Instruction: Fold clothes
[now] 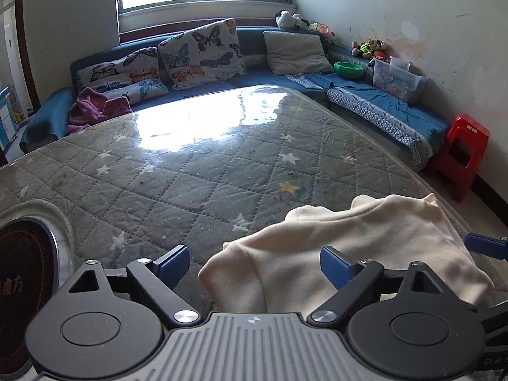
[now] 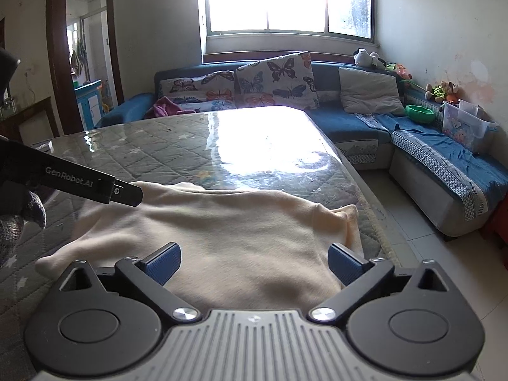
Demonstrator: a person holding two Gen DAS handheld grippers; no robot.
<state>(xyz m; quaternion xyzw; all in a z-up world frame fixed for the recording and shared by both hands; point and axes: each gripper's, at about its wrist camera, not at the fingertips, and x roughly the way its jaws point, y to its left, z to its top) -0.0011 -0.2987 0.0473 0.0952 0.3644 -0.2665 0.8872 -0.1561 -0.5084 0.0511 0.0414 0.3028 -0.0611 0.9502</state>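
Closest to us, both grippers stand wide open and hold nothing. Our left gripper (image 1: 254, 265) has its blue fingers spread apart, with the cream garment (image 1: 349, 254) lying just ahead and reaching off to its right. Our right gripper (image 2: 254, 263) is equally spread, and the same cream garment (image 2: 228, 235) fills the space between and beyond its fingers. The cloth is soft, pale cream, rumpled into loose folds, with a seamed edge bunched at its far right and a corner trailing out to the left. It lies on the quilted grey table cover (image 1: 177, 177), star-patterned under a glossy clear sheet, near the edge closest to us. Left of our left gripper a round dark cooktop (image 1: 22, 263) sits in the surface. Beyond the table we see a blue sofa (image 2: 349, 127) with butterfly cushions (image 2: 273, 79), then a bright window (image 2: 285, 0).
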